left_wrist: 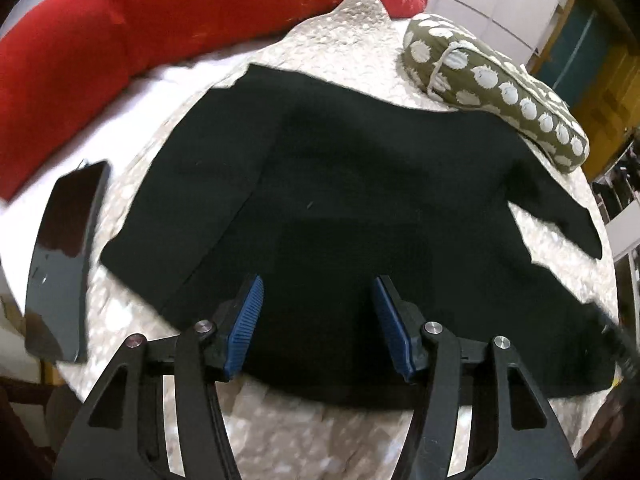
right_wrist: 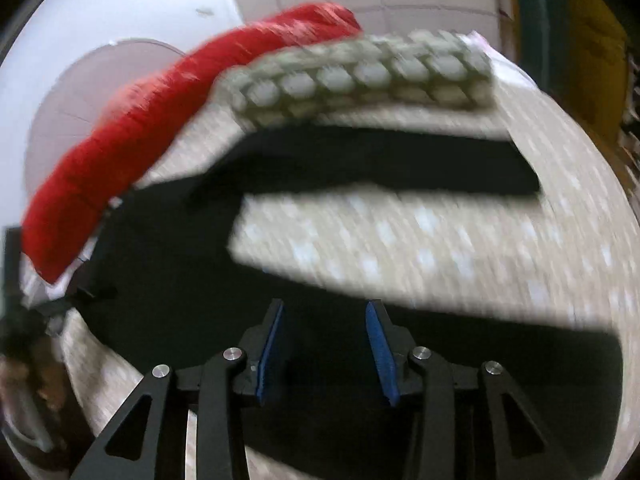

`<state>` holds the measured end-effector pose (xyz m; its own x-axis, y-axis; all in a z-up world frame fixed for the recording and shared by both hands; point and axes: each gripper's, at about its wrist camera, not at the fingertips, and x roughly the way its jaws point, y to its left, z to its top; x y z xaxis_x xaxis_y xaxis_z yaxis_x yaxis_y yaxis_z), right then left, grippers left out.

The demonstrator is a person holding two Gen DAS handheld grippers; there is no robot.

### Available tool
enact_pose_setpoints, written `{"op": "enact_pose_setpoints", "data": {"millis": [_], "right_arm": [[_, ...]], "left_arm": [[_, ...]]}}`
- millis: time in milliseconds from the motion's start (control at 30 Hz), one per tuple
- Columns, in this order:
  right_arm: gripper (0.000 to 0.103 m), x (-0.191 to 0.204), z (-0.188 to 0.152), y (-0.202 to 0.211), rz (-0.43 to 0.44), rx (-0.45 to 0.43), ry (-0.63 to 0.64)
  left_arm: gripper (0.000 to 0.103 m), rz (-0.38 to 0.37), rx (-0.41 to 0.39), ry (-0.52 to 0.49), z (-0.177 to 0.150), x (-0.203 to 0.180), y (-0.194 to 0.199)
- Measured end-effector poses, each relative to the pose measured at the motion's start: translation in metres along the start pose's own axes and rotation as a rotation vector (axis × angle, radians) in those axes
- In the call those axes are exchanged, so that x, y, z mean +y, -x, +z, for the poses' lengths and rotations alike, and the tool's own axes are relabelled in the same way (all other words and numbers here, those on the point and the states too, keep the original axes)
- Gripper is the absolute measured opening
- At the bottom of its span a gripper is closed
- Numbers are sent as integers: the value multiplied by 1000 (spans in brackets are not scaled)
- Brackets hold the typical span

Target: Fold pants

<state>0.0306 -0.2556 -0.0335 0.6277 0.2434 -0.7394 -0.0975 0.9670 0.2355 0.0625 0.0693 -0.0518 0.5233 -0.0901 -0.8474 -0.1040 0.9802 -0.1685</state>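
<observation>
Left wrist view, nearest: the left gripper (left_wrist: 318, 284) with its blue-padded fingers (left_wrist: 246, 318) spread wide, nothing between them, poised over the near hem of the black pants (left_wrist: 340, 200). The pants lie flat on a cream, speckled bedcover (left_wrist: 280, 432); one leg runs away to the left, the other to the right, where its narrow end reaches the cover's edge. Just beside the left leg, a dark glossy phone (left_wrist: 64, 256) lies on the cover's rim. Beyond the pants, an olive cushion with white spots (left_wrist: 496, 88) touches or overlaps the far right edge of the cloth. Farthest, a long red bolster (left_wrist: 160, 28) runs along the back.

Right wrist view (motion-blurred), nearest: the right gripper (right_wrist: 326, 304), fingers (right_wrist: 380, 352) likewise wide apart and holding nothing, above dark pants (right_wrist: 180, 280) fabric. The two legs fork apart, with a wedge of bedcover (right_wrist: 400, 248) showing between them. Behind the far leg lies the olive cushion (right_wrist: 360, 80); behind that, the red bolster (right_wrist: 160, 128).
</observation>
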Motion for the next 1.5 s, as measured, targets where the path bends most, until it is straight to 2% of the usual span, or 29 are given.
{"op": "enact_pose_setpoints", "data": {"millis": [100, 200, 267, 333, 400, 467, 533, 600, 667, 733, 767, 833, 900, 967, 1067, 1200, 1333, 1433, 1500], "right_arm": [[43, 22, 47, -17, 27, -36, 129], [47, 35, 90, -44, 36, -72, 231], [48, 38, 115, -70, 39, -53, 292], [48, 38, 137, -105, 8, 5, 363], [48, 39, 148, -128, -5, 57, 436], [48, 40, 154, -151, 14, 115, 504], [48, 37, 156, -169, -2, 167, 569], [48, 34, 159, -179, 21, 186, 581], [47, 28, 161, -182, 59, 190, 534], [28, 24, 160, -179, 87, 191, 494], [23, 25, 157, -176, 88, 185, 497], [5, 34, 148, -166, 27, 162, 554], [4, 38, 142, -147, -3, 137, 577], [4, 41, 136, -107, 19, 73, 551], [4, 38, 119, -46, 70, -23, 509], [4, 48, 60, 21, 142, -97, 477], [4, 48, -11, 41, 200, -50, 419], [4, 52, -60, 20, 198, 57, 385], [4, 56, -76, 12, 184, 97, 377]], "left_arm": [[58, -25, -27, 14, 20, -3, -2], [58, 2, -7, 24, 50, -7, -24], [58, 1, 18, 51, 67, -3, -43], [58, 0, 34, 62, 75, 2, -55], [62, -23, 26, 62, 79, 6, -60], [63, -48, 9, 62, 81, 9, -64], [64, -67, 12, 76, 83, 11, -66], [66, -72, 10, 73, 85, 10, -67], [66, -69, 4, 64, 85, 8, -68], [66, -73, -3, 64, 84, 8, -67], [66, -79, -4, 68, 84, 9, -66], [66, -97, -18, 90, 83, 15, -59], [66, -56, -54, 110, 82, 22, -46], [66, 15, -134, 127, 79, 32, -23], [66, -18, -163, 185, 77, 52, 1], [66, -41, -194, 243, 62, 74, 24], [66, -70, -208, 284, 37, 91, 40], [66, -85, -209, 304, 27, 96, 46], [67, -89, -198, 285, 23, 94, 47]]}}
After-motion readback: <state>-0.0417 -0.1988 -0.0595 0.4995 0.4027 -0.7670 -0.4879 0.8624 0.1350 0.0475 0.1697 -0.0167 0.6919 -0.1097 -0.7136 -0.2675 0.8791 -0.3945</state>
